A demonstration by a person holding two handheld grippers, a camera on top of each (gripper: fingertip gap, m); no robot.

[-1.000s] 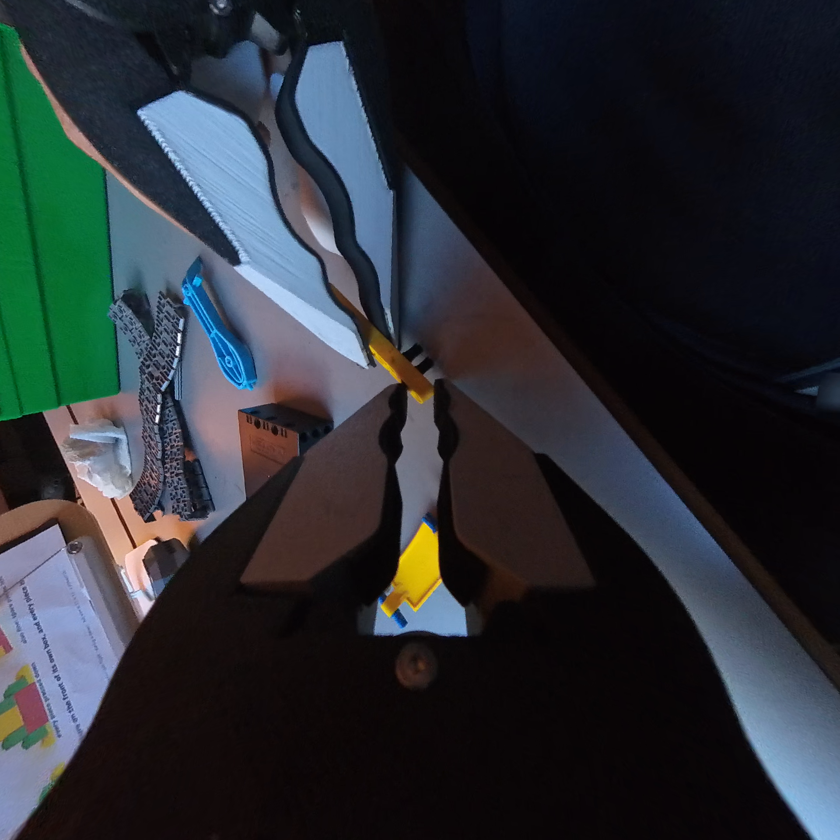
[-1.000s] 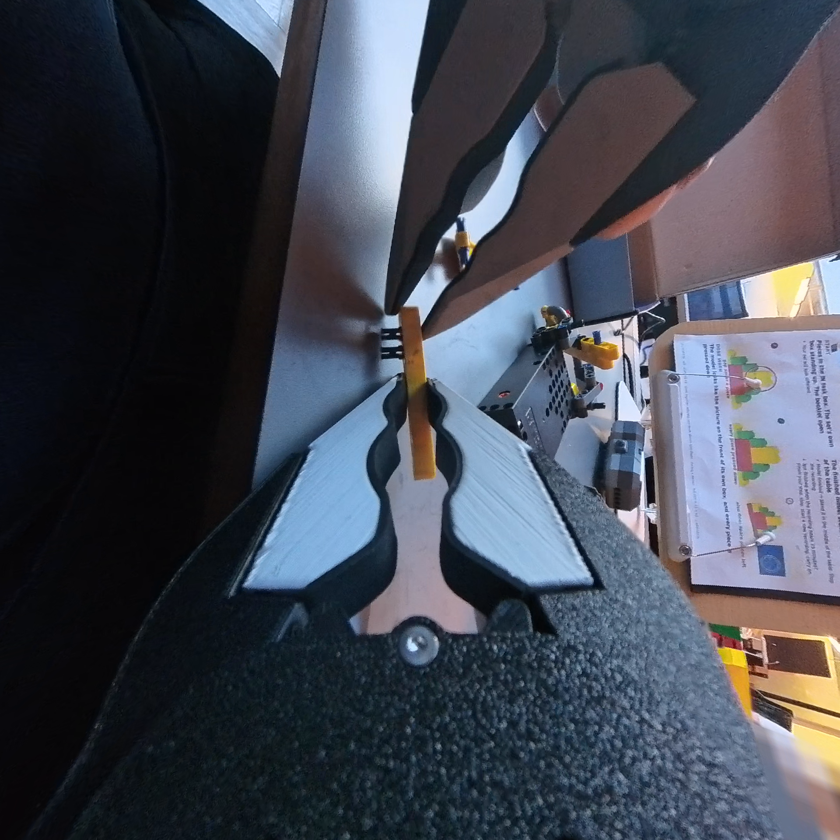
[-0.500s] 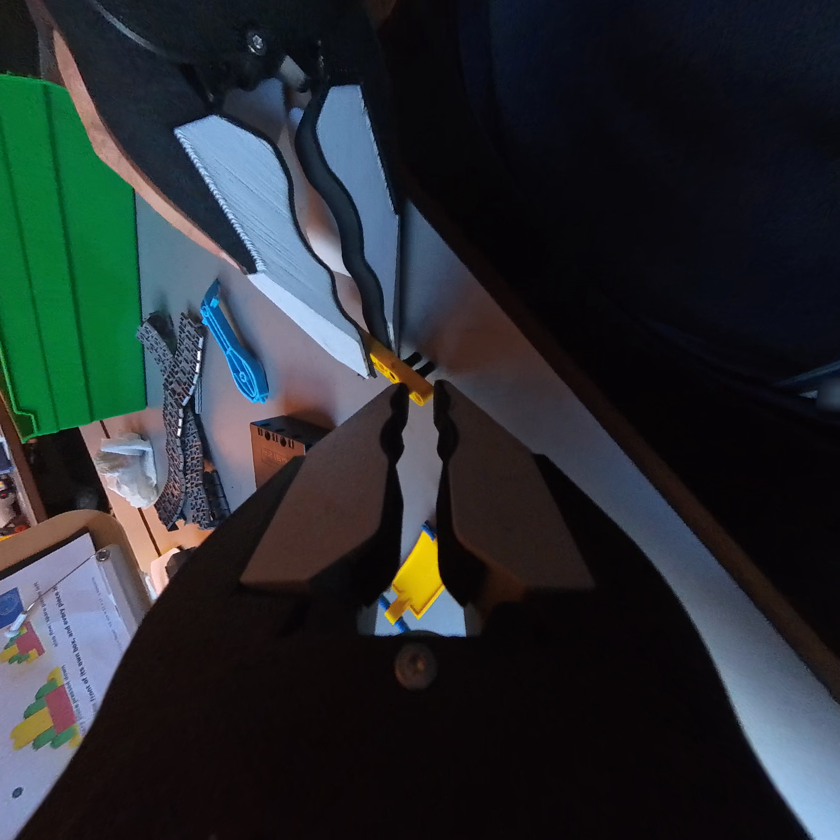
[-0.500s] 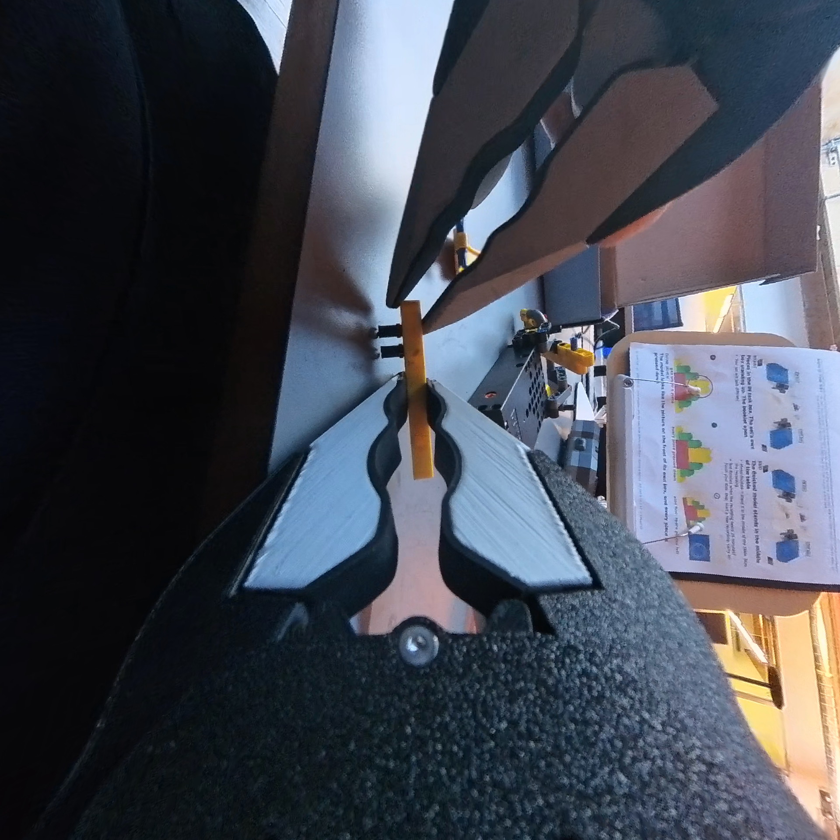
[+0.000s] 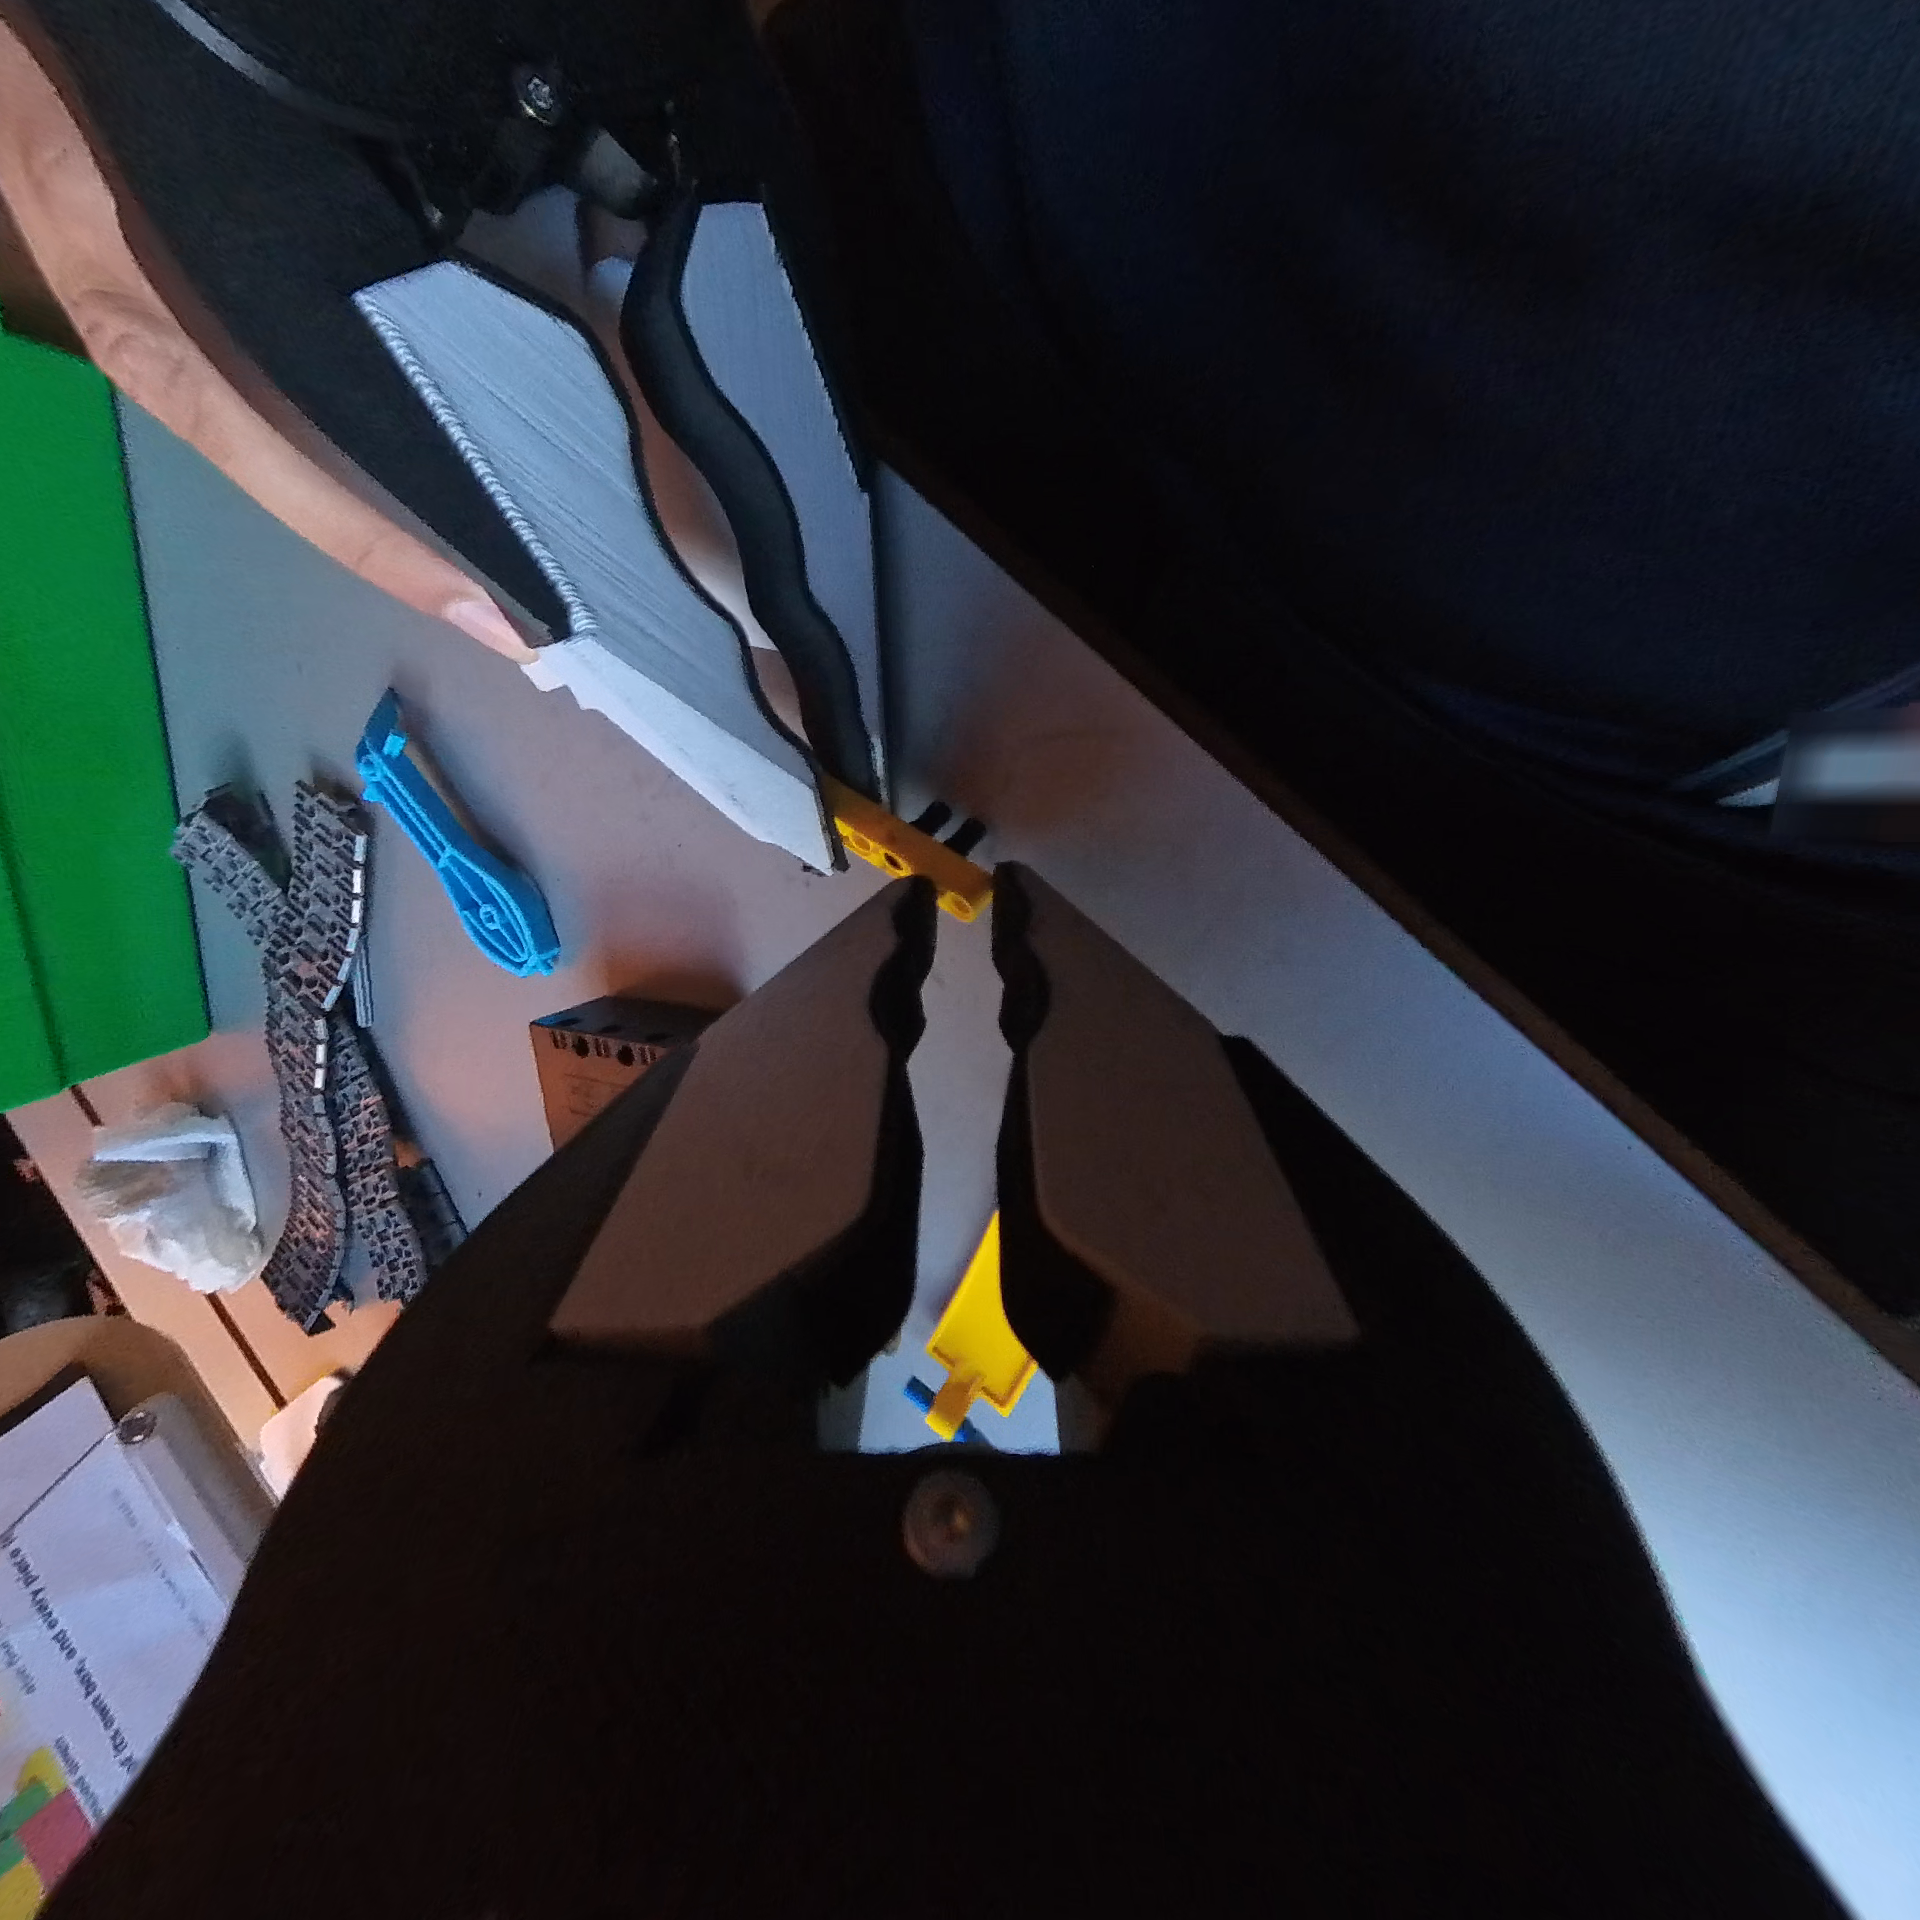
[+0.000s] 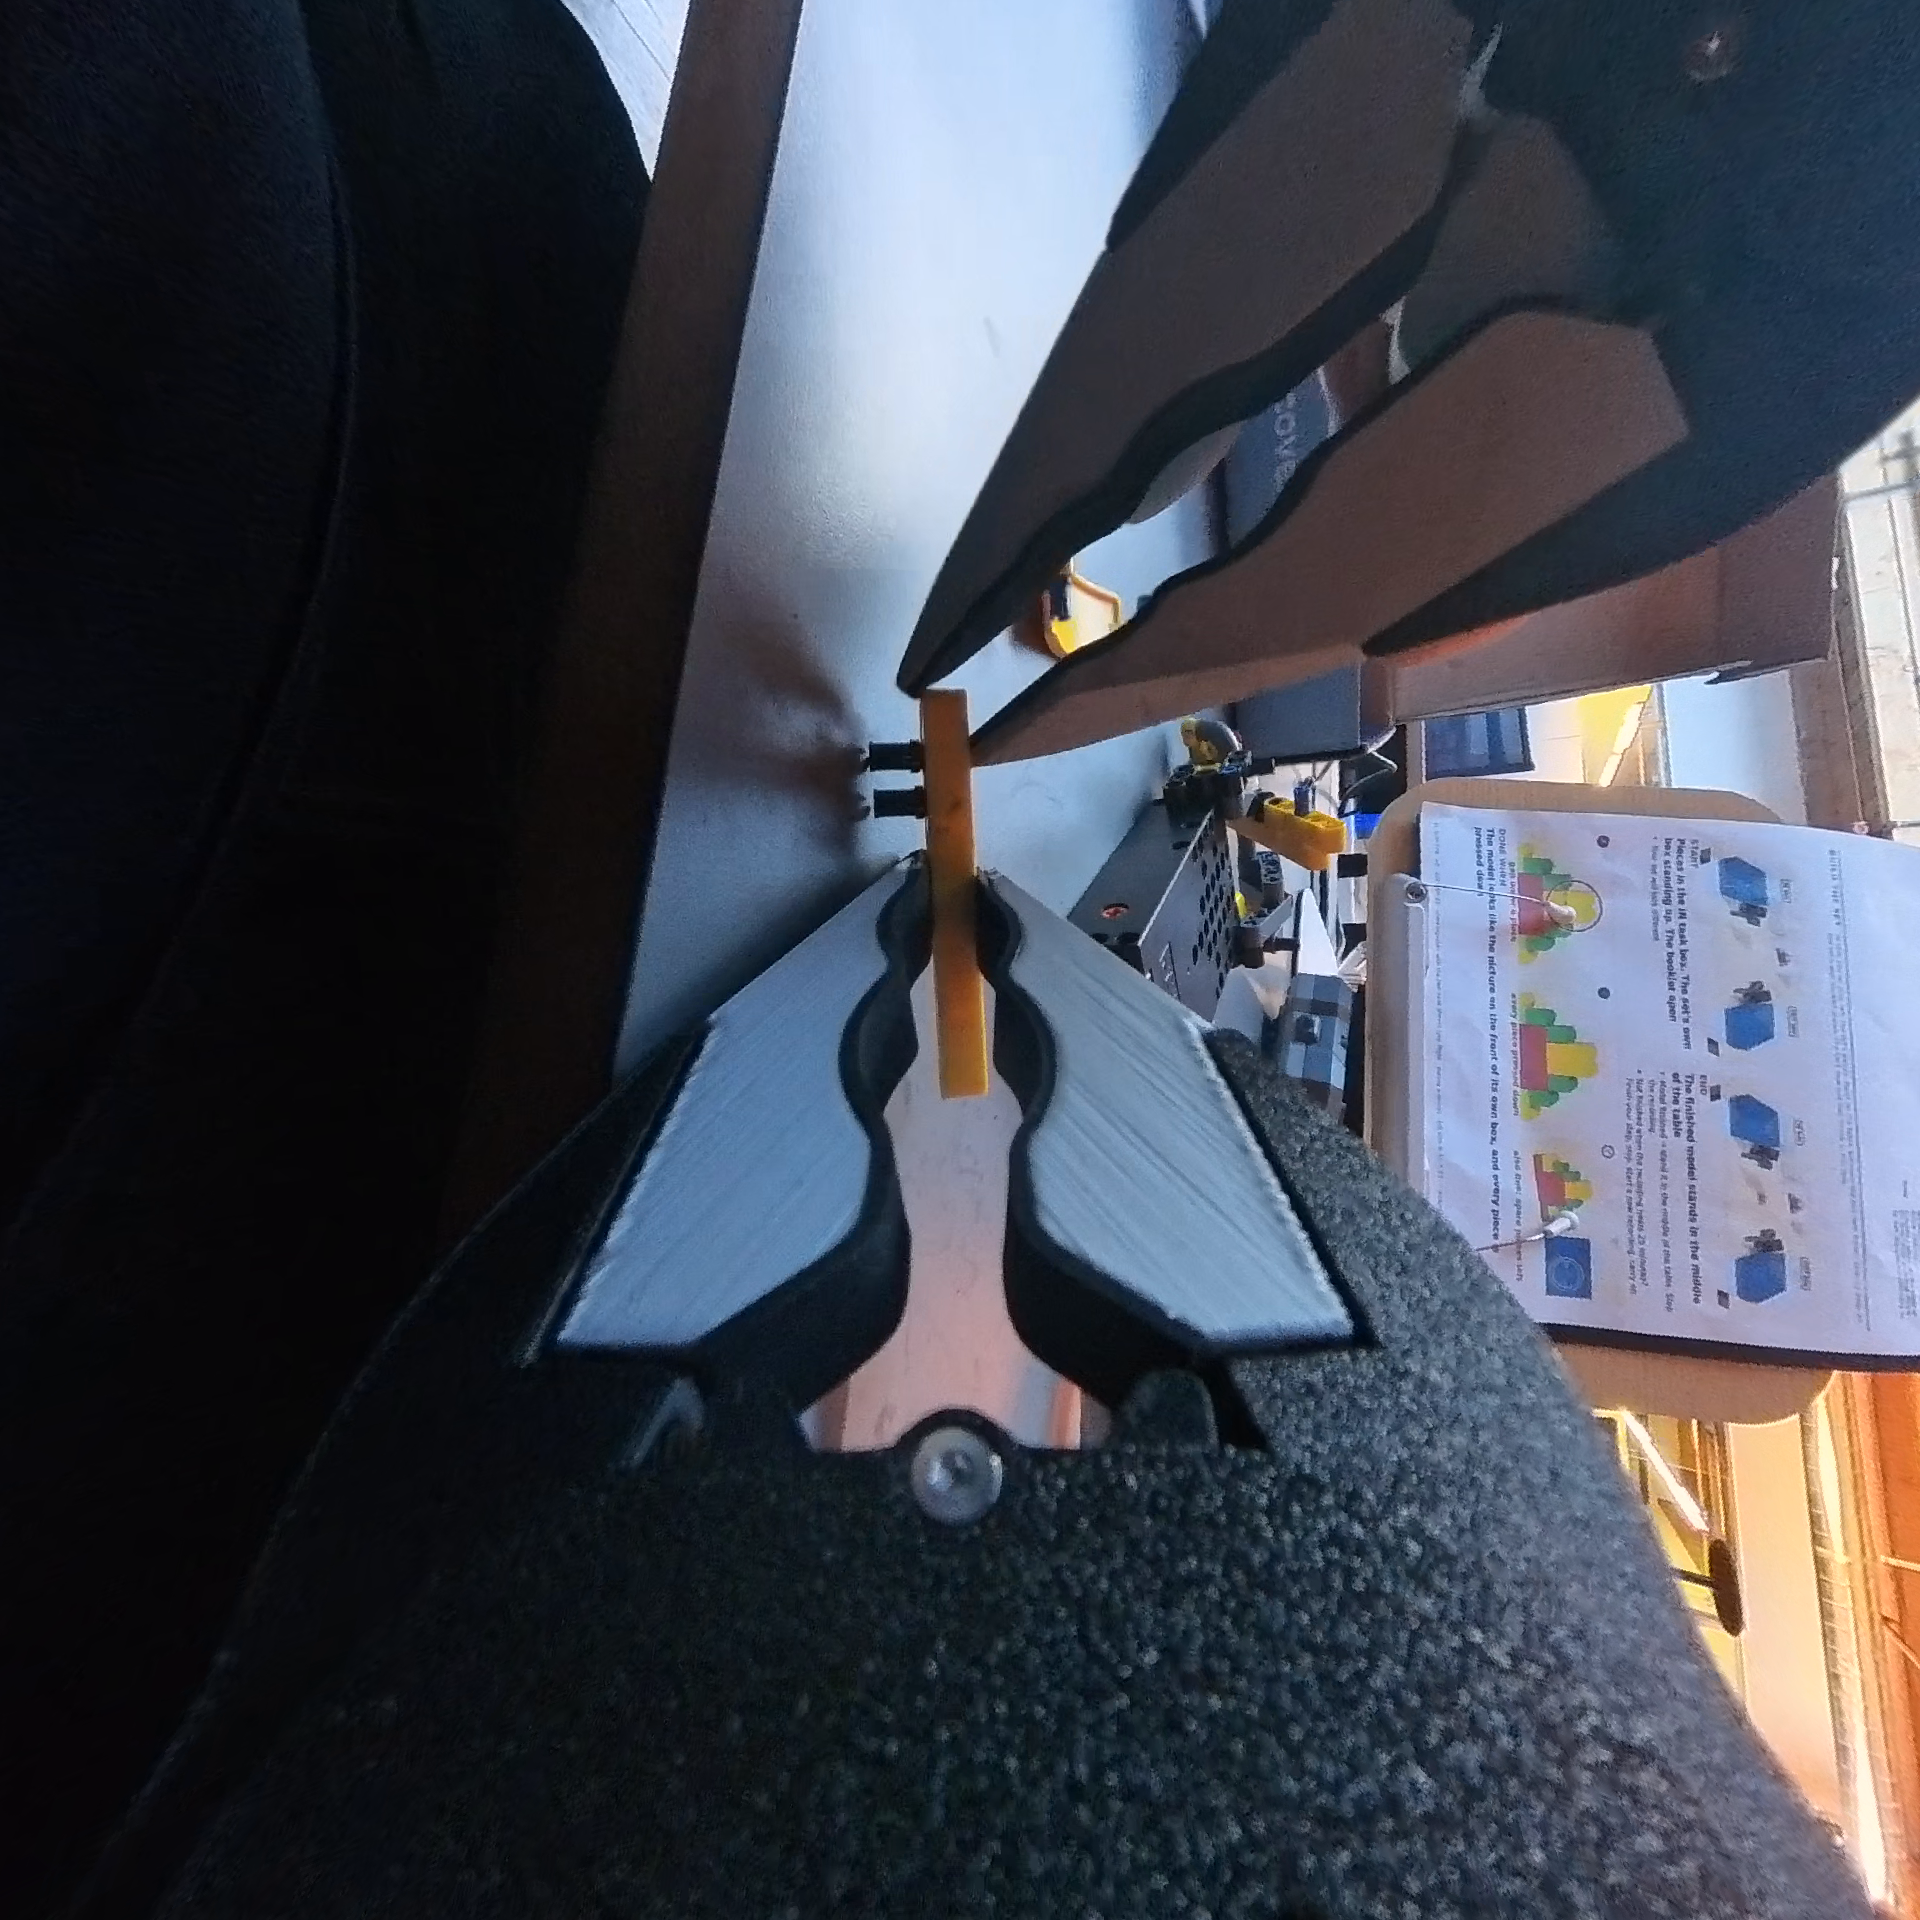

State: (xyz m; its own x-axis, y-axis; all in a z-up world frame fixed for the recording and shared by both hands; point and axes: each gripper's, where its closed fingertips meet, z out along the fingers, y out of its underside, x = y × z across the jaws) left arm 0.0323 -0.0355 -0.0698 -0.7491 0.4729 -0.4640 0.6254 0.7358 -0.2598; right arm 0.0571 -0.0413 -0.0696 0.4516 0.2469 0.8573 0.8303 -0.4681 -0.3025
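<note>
Near the worktop (image 5: pixel 1299 1039) edge, the right gripper (image 6: pixel 951 883) with grey ribbed fingers pinches a thin yellow plastic beam with round holes (image 6: pixel 954 914); two black pins (image 6: pixel 894 777) project from the beam's side. The left gripper (image 5: pixel 954 899), with brown fingers, has its jaws slightly parted, tips flanking the beam's free end; contact cannot be told. On the worktop lie a blue plastic lever (image 5: pixel 457 852), grey tread links (image 5: pixel 312 1039) and a black perforated box (image 5: pixel 603 1049).
</note>
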